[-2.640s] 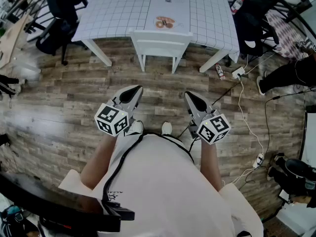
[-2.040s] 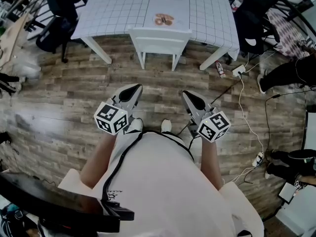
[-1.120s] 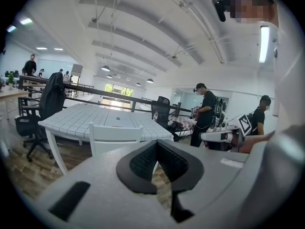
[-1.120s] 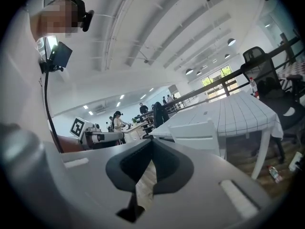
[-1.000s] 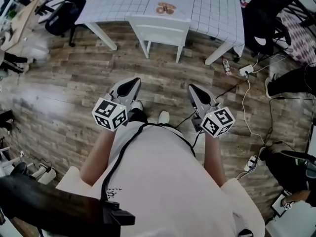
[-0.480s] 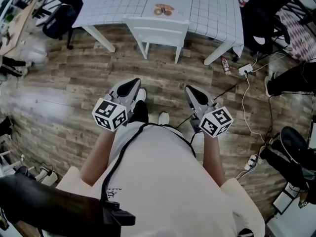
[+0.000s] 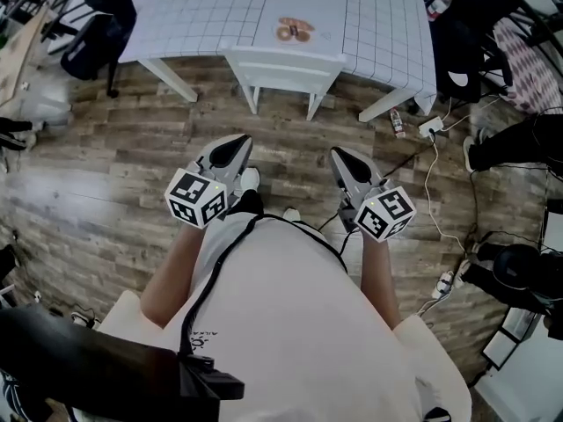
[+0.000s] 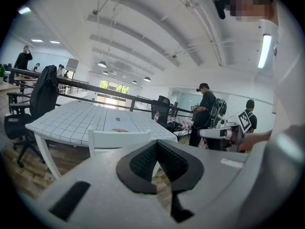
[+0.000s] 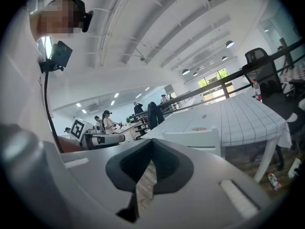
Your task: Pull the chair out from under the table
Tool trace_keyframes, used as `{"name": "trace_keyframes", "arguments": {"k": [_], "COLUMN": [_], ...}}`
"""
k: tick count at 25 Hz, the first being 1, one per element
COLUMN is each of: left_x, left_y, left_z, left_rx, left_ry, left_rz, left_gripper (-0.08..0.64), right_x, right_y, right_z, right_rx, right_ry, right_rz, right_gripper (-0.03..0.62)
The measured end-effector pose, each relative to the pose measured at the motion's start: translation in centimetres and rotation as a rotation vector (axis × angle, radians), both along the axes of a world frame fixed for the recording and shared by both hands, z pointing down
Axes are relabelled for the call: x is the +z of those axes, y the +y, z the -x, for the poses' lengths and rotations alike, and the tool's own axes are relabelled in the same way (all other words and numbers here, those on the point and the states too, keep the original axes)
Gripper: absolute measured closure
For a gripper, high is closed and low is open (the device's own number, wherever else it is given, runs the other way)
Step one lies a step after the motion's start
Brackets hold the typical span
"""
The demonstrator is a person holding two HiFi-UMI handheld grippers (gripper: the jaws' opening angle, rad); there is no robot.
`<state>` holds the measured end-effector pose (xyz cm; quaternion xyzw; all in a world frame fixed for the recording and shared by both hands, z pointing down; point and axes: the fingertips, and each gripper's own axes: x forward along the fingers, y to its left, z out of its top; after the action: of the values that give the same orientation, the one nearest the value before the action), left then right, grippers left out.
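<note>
Evidently this is the approach: the left claw (image 7: pixel 236 144) and right claw (image 7: pixel 343 156) are both clenched on nothing. They are held side by side and aimed at the white chair (image 7: pixel 283 67), likely to meet its backrest squarely. The chair stands tucked under the checked worktop (image 7: pixel 220 7), well apart from both claws. Against half a second ago, it sits lower in the head view, somewhat nearer the claws.

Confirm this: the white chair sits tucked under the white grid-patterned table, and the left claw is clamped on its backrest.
Not clamped: the head view shows the left claw shut on nothing, well short of the white chair, which does sit tucked under the white grid-patterned table.
</note>
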<state>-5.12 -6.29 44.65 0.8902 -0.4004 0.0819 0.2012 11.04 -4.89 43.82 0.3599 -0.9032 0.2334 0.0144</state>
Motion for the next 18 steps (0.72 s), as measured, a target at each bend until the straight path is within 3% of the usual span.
{"name": "trace_keyframes", "arguments": {"k": [10,18], "left_x": [0.4,1.1], "left_y": [-7.1,-11.4], "left_z": [4.7,7.3], "left_rx": [0.083,0.167], "left_ry": [0.029,0.049], "left_rz": [0.017,0.026], "left_gripper": [0.554,0.554], "right_x": [-0.8,-0.8], "right_y": [-6.0,-9.5], "right_z": [5.6,6.7], "right_rx": [0.065,0.193], "right_ry": [0.029,0.064], "right_rz": [0.012,0.022], "right_gripper": [0.586,0.586]}}
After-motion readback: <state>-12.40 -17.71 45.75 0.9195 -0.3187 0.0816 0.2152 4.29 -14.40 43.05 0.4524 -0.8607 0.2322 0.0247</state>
